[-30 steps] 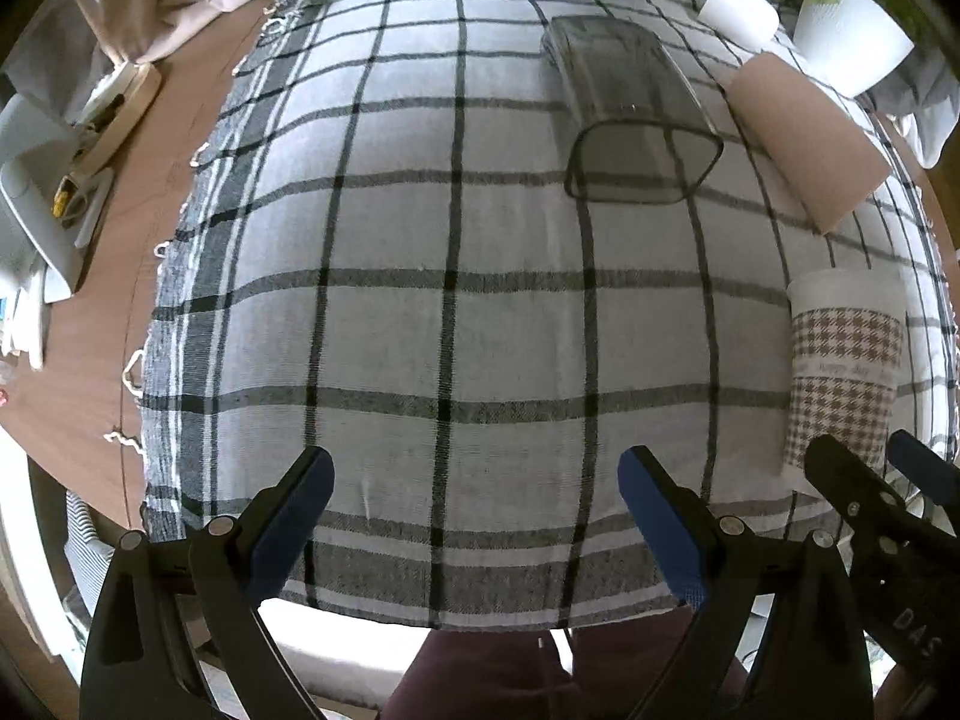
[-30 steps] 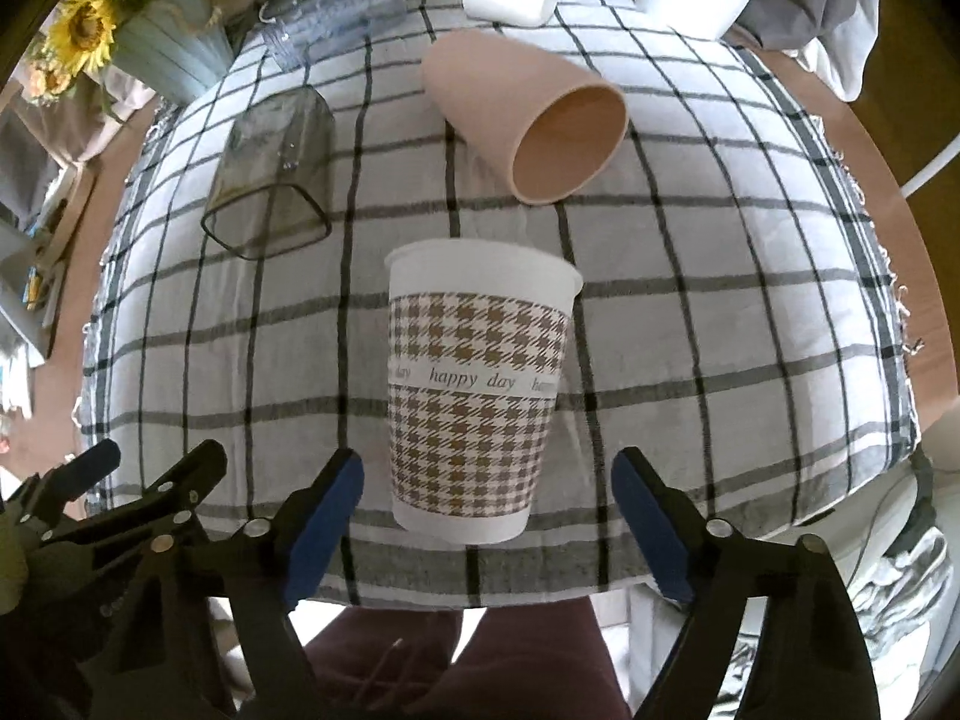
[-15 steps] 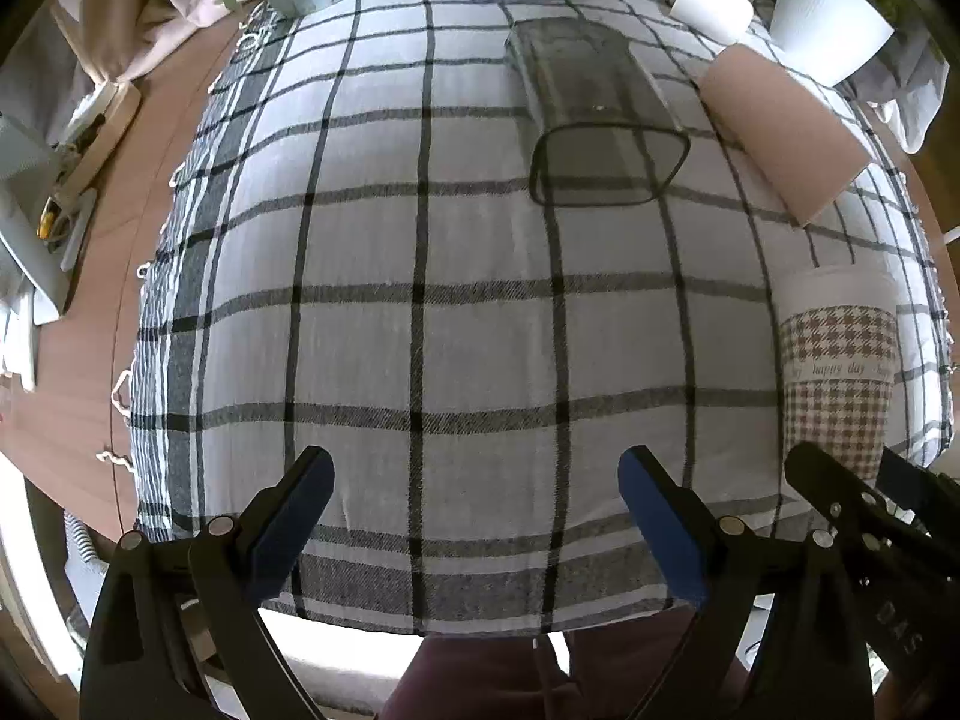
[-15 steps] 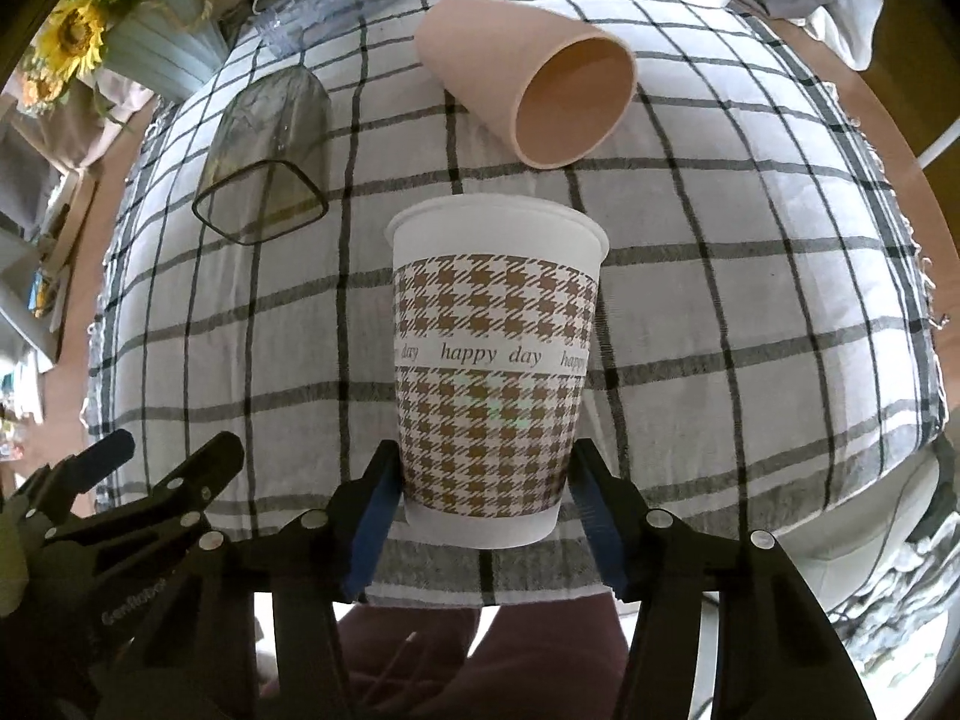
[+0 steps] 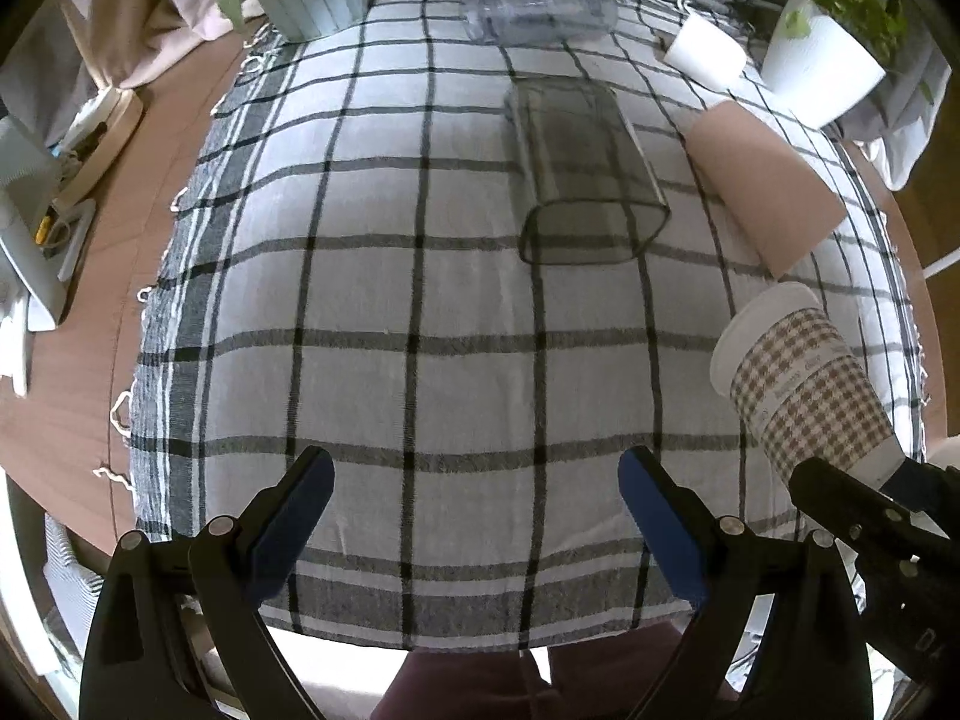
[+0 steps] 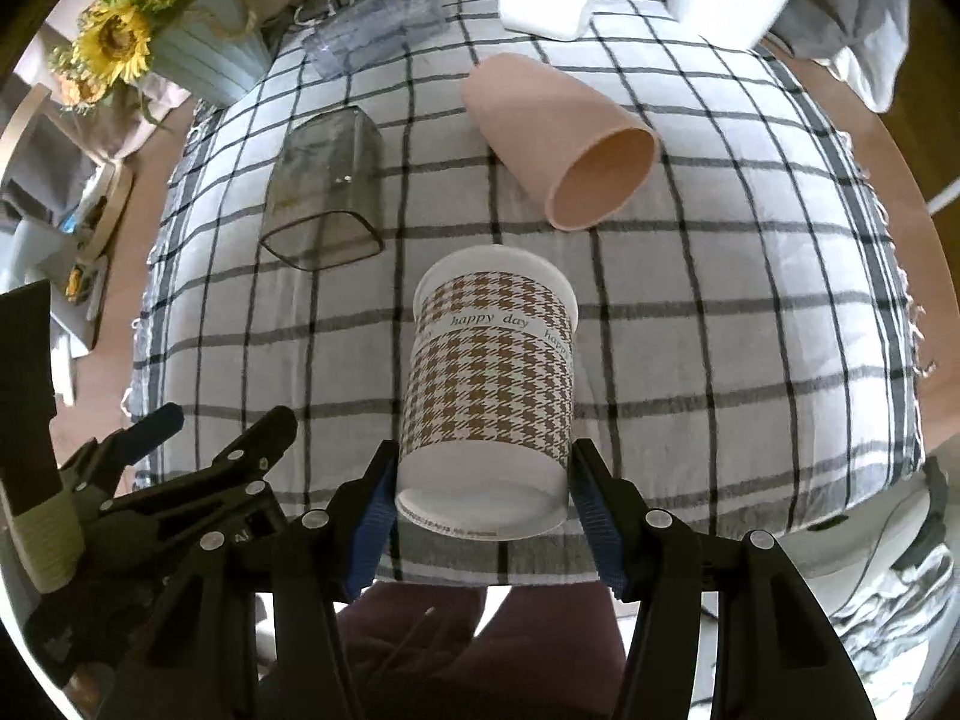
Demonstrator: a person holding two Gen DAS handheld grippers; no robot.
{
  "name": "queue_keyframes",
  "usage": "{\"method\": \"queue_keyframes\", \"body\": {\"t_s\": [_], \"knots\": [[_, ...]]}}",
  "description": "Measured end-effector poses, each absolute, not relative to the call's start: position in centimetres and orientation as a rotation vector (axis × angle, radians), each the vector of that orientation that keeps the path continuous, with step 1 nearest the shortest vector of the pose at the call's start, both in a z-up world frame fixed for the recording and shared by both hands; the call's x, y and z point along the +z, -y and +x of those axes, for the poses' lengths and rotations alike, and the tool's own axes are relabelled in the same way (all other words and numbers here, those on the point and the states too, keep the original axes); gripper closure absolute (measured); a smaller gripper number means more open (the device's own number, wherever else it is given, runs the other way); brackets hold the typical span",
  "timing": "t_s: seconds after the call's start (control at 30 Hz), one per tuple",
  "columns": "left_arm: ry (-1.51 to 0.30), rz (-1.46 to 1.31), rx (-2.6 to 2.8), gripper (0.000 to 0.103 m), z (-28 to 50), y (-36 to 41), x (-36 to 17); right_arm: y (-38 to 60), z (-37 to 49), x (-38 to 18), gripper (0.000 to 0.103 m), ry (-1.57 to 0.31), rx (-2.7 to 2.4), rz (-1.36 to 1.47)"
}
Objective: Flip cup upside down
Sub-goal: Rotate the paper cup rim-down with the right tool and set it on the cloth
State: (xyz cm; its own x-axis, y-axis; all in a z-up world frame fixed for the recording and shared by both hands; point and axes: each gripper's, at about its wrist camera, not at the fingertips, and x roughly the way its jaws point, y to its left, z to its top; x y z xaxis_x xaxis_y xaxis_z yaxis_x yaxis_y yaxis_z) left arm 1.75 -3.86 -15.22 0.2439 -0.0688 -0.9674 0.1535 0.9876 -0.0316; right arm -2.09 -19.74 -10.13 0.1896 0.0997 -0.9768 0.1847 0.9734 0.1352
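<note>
Left tongs (image 5: 474,501): held wide apart and empty, low over the near edge of the checked cloth (image 5: 372,300). Nothing lies between the fingers; they are judged to be parked there so the working side is left free.

Centre of the surface (image 5: 78,396): a smoked glass (image 5: 585,180) lies on its side, mouth toward the cameras; behind it a clear tumbler (image 5: 540,15) also lies on its side. A pink cup (image 6: 558,141) lies tipped just right of the glass, mouth facing near-right. These are judged not to be part of the present step.

Right tongs (image 6: 480,489): closed onto the paper cup (image 6: 489,384), gripped low on its wall, near the base, one finger on each side. The cup is lifted clear of the cloth and tilted, rim pointing away and its bottom turned toward the right wrist camera. The low grip is judged to leave the rim free, so it can be set down on the cloth once the turn is finished. The flip is judged partly done.
</note>
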Motion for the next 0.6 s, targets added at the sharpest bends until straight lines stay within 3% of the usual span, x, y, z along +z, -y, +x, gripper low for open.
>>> {"method": "queue_keyframes", "body": {"t_s": [0.6], "knots": [[-1.271,0.021,-0.072,0.006,3.6,1.2,-14.3,18.2,1.4,-11.4,0.047,-1.686,0.098,0.276]]}}
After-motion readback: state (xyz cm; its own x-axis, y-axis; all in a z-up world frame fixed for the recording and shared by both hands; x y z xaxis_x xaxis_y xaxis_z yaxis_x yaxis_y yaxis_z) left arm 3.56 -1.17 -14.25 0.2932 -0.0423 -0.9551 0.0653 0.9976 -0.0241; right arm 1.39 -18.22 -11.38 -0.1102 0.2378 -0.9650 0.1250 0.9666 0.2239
